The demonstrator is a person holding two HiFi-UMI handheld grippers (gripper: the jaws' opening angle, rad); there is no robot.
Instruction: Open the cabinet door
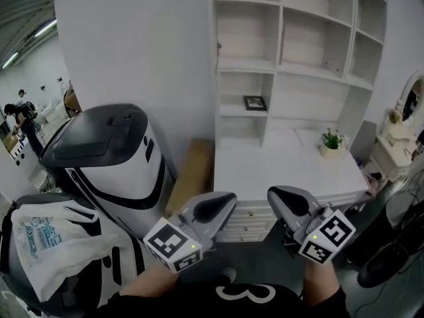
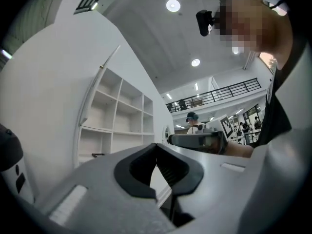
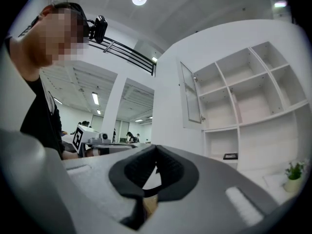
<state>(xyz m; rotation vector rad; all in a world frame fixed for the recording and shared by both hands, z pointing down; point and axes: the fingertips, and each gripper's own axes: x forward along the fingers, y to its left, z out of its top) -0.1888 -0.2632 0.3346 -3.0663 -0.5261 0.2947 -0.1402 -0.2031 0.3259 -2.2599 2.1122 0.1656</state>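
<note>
The white shelf cabinet (image 1: 278,71) stands ahead against the wall. Its narrow glass door (image 3: 190,92) is swung out at the upper left; in the head view the door (image 1: 213,18) shows edge-on. Both grippers hang low in front of the person's body, apart from the cabinet. My left gripper (image 1: 228,197) is shut, its pads meeting at the tip (image 2: 156,145) with nothing between them. My right gripper (image 1: 273,194) is also shut and empty (image 3: 156,147). Each sees the other gripper's marker cube beside it.
A white counter (image 1: 278,167) with drawers (image 1: 252,220) sits under the shelves, carrying a small potted plant (image 1: 330,141). A picture frame (image 1: 255,103) lies on a shelf. A white and dark grey machine (image 1: 112,158), a plastic bag (image 1: 46,244) and a cardboard sheet (image 1: 192,171) stand at the left.
</note>
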